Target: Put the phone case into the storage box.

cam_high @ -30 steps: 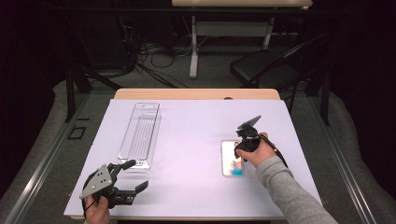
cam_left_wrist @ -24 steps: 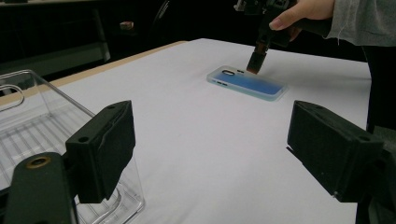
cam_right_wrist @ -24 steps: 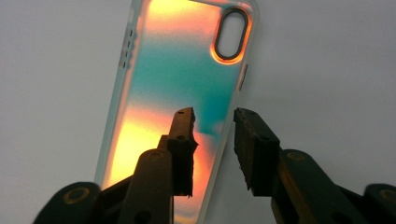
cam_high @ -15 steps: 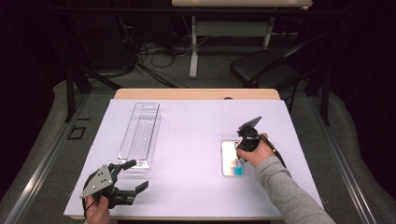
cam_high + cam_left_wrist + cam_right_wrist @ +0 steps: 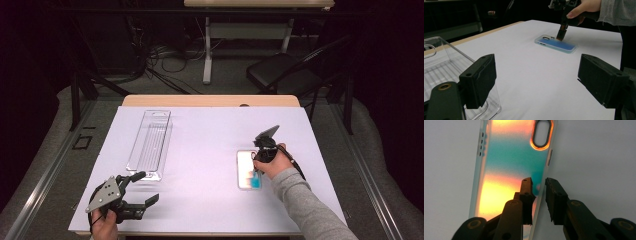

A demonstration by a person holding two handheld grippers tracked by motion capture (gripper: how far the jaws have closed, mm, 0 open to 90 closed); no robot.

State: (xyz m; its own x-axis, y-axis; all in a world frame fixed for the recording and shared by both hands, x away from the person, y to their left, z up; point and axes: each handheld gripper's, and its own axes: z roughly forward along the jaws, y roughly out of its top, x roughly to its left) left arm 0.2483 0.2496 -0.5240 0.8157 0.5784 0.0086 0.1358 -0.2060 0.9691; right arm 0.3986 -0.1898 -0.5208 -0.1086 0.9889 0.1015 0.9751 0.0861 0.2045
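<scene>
A phone case with a teal and orange sheen lies flat on the white table cover, right of centre. My right gripper points down at its right long edge. In the right gripper view one jaw is inside the case and the other outside, and the gripper is shut on the thin side wall. The left gripper view shows the case far off with the right gripper standing on it. My left gripper is wide open near the table's front left, holding nothing.
A clear plastic tray lies lengthwise on the left half of the table, its near end just beyond the left gripper. The white cover is bare between tray and case. A dark chair stands behind the table.
</scene>
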